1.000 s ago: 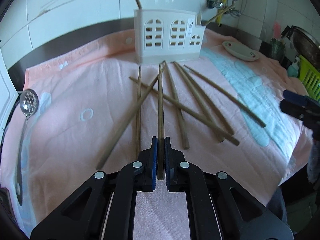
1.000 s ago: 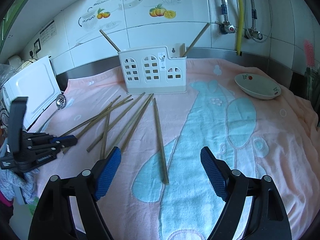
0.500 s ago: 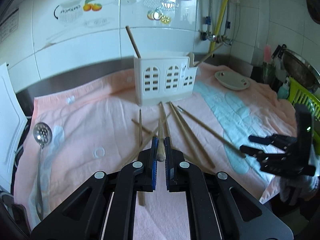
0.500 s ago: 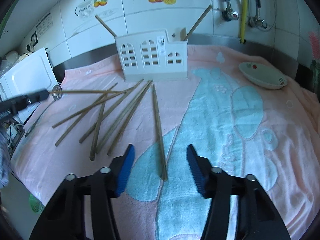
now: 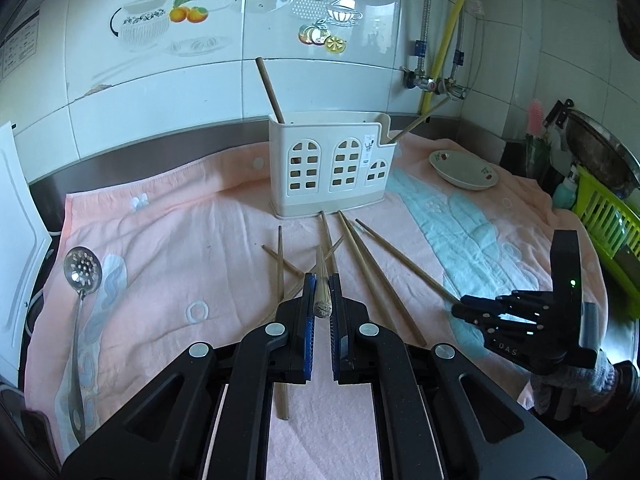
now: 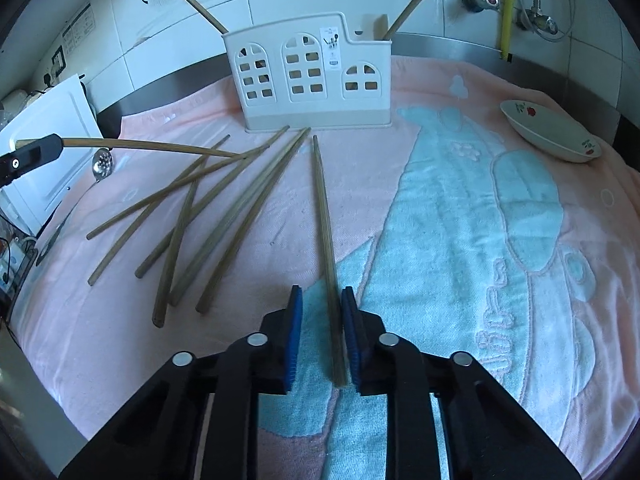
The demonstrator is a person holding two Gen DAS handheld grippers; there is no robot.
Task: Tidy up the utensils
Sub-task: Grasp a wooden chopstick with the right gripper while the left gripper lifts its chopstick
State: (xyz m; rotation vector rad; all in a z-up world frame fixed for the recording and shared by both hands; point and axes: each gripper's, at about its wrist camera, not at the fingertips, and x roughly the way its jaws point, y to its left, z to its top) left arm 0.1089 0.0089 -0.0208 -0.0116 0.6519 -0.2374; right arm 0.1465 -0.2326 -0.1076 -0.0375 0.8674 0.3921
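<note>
My left gripper (image 5: 322, 292) is shut on a wooden chopstick (image 5: 321, 280) and holds it lifted above the towel, pointing toward the white utensil holder (image 5: 332, 168); in the right wrist view the held chopstick (image 6: 152, 146) hangs in the air at the left. Several more chopsticks (image 6: 224, 208) lie fanned on the pink towel before the holder (image 6: 312, 76), which has two chopsticks standing in it. My right gripper (image 6: 322, 306) is low over the towel, its jaws narrowly open around the near end of a single chopstick (image 6: 326, 232), which still lies on the towel.
A slotted metal spoon (image 5: 80, 300) lies at the towel's left edge. A white bowl (image 6: 550, 130) sits at the back right. A green basket (image 5: 608, 228) is at the far right, a white board (image 5: 16, 248) at the left. Pipes run up the tiled wall.
My left gripper has lifted its chopstick off the towel. My right gripper has dropped down and narrowed its jaws around the lone chopstick's near end.
</note>
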